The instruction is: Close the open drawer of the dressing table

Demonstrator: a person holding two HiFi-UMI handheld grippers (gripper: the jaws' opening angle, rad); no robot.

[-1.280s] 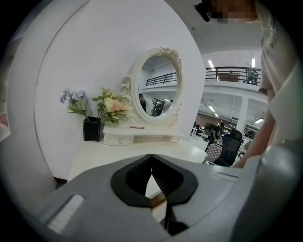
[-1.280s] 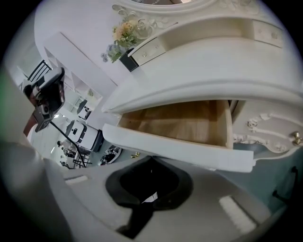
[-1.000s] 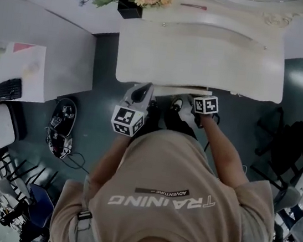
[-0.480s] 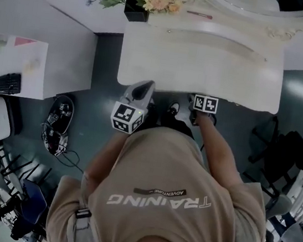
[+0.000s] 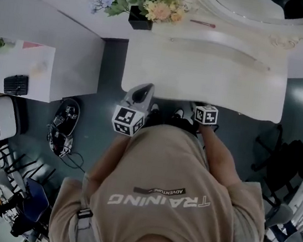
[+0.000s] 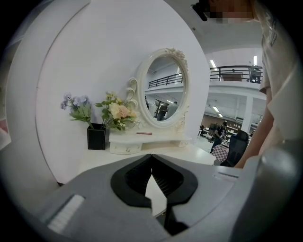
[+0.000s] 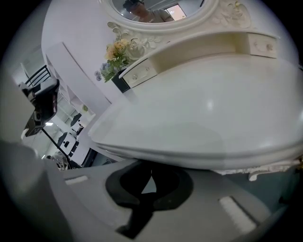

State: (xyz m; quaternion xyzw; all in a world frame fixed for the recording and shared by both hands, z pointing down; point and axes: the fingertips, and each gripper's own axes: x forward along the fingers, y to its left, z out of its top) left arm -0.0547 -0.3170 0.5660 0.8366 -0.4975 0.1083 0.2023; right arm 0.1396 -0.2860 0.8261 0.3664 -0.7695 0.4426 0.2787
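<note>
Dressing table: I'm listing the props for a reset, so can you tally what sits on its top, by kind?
Oval mirror: 1
Black vase of flowers: 1
Slim pink stick: 1
Small shelf drawers: 2
Total: 5

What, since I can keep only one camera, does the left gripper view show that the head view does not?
Only the left gripper view: the jaws of the left tool, shut, the mirror seen face on, a railing upstairs. Only the head view: the person's shirt, the floor, the side desk. Both: the flowers, their black pot and the dressing table top.
</note>
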